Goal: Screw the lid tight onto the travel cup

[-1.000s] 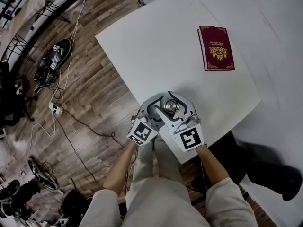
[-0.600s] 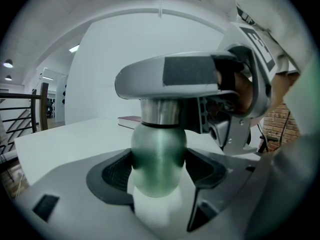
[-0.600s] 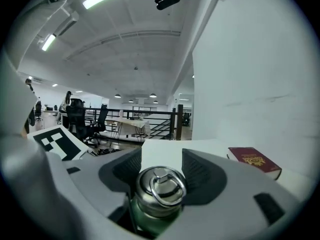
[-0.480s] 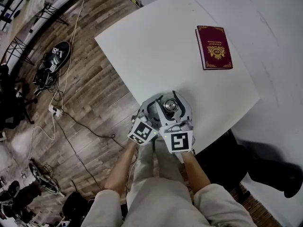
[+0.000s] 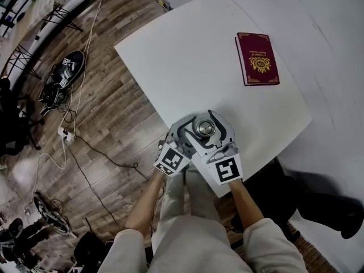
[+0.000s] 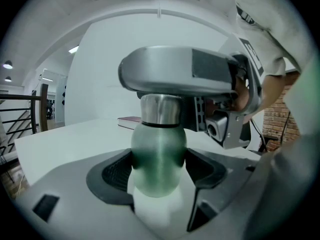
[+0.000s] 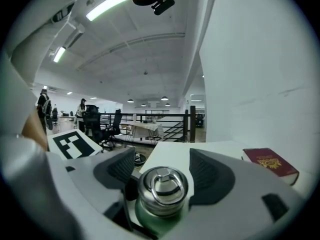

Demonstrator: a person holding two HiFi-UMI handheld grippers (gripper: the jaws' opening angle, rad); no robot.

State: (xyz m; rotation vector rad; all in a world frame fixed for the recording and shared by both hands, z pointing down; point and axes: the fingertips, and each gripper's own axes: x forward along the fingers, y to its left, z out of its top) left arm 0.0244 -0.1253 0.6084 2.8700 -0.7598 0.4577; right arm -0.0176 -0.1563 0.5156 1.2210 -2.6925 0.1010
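A green travel cup (image 6: 158, 154) with a steel ring-top lid (image 7: 161, 184) stands near the front edge of the white table (image 5: 187, 67). My left gripper (image 6: 159, 171) is shut on the cup's green body, a pad pressing on each side. My right gripper (image 7: 162, 170) is level with the lid, one jaw on each side. Its jaws have just been opening, and a gap shows between each pad and the lid, which stays between them. From the head view, the lid (image 5: 205, 128) shows between both grippers' jaws, the left gripper (image 5: 190, 128) at its left and the right gripper (image 5: 209, 121) around it.
A dark red book (image 5: 257, 58) lies flat on the far right part of the table. Wooden floor with cables and gear (image 5: 62, 75) lies to the left of the table. The person's legs are right below the table's near corner.
The right gripper swung left about the lid, then back to the right. Its jaws now stand wider, off the lid. The left gripper and the cup have not moved.
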